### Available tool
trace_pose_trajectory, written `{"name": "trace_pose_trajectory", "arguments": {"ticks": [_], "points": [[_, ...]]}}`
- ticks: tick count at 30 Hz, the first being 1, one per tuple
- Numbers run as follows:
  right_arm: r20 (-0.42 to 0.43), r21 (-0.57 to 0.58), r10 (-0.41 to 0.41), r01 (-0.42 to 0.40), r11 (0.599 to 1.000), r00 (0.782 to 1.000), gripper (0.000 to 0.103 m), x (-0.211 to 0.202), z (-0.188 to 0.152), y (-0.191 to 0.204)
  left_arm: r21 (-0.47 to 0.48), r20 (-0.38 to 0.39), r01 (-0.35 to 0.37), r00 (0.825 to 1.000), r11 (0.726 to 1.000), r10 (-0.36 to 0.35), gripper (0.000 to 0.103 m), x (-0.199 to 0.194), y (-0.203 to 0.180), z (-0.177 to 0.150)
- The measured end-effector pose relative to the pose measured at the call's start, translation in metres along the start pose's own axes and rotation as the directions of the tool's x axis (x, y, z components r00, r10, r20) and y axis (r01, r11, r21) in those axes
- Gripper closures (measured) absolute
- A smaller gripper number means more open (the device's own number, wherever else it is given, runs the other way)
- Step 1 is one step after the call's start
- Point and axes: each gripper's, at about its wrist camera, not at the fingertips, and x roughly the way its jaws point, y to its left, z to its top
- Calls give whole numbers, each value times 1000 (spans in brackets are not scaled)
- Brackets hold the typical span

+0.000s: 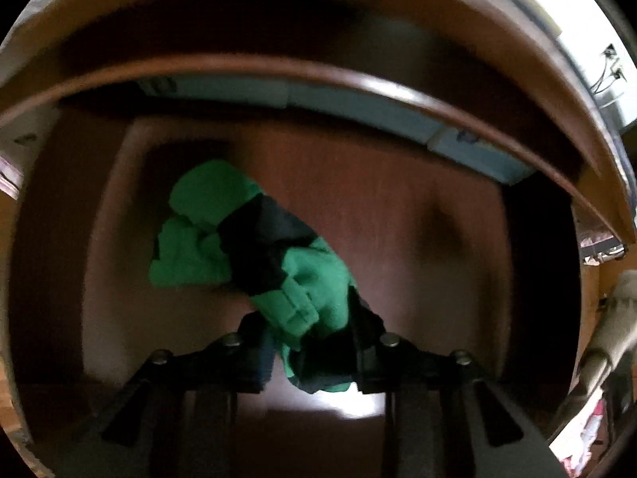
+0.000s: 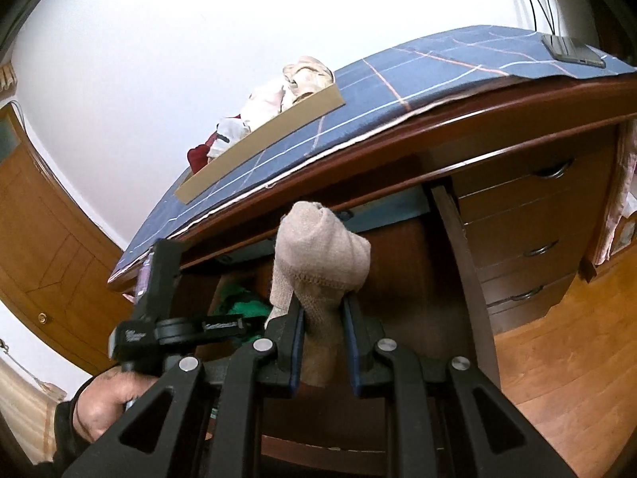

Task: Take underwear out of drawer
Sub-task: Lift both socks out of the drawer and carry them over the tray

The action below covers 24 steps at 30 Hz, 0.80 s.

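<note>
Two claws | left claw [image 1: 310, 342] apparently clamps green underwear [image 1: 247, 239] | right claw [image 2: 323, 318] clamps beige underwear [image 2: 318, 255]

white lettering on the black mount [image 2: 159, 334] is too blurred to read.

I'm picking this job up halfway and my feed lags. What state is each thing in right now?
Left tool: shut on the green underwear.
Green underwear: crumpled, lying in the drawer.
Right tool: shut on the beige garment.
Beige garment: held up above the drawer.
Drawer: pulled open.
Side drawers: all closed.
Cardboard tray: on the desk, holding clothes.
</note>
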Motion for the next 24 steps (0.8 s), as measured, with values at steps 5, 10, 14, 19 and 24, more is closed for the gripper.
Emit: {"name": "trace_pose_trajectory", "arguments": {"ticks": [5, 10, 14, 19, 24], "points": [[39, -12, -30, 30, 999, 999, 83, -8, 1, 6, 49, 141, -45, 989, 998, 37, 75, -28, 10, -13], [53, -23, -54, 55, 998, 997, 83, -10, -1, 20, 95, 277, -106, 958, 990, 76, 75, -56, 22, -28], [52, -50, -54, 57, 997, 997, 83, -10, -4, 32, 110, 357, -127, 931, 986, 80, 75, -81, 24, -29], [60, -82, -56, 61, 995, 997, 83, -13, -9, 46, 110, 411, -137, 908, 984, 81, 75, -94, 27, -42], [88, -117, -59, 69, 991, 994, 83, -20, -14, 57, 120, 455, -133, 888, 984, 65, 75, -109, 33, -57]]}}
